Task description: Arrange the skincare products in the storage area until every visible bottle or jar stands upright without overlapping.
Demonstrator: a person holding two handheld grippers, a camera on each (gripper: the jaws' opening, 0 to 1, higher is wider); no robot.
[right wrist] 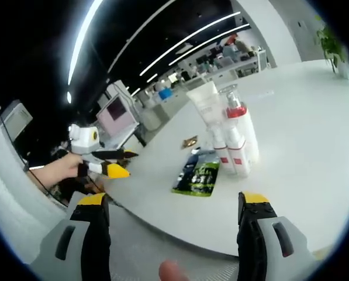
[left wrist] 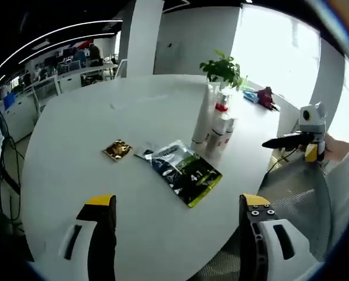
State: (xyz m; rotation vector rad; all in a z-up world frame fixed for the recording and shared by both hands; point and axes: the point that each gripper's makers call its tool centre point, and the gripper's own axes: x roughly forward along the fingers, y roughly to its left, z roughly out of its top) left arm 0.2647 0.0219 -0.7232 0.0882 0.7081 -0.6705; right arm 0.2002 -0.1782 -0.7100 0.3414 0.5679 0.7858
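Bottles (left wrist: 216,126) upright in tight cluster mid-desk (left wrist: 104,111), green sachet (left wrist: 186,171) flat just beside. Both tools, left tool (left wrist: 177,234) & right tool (right wrist: 174,234), jaws apart, empty, off desk edge. Cluster ahead of both; right looks nearer.

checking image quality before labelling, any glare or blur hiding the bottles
Left gripper view: window glare washes out the upper right, yet the bottles read clearly. Right gripper view: ceiling strips streak, background dark, bottles sharp; fisheye bends the table edge.
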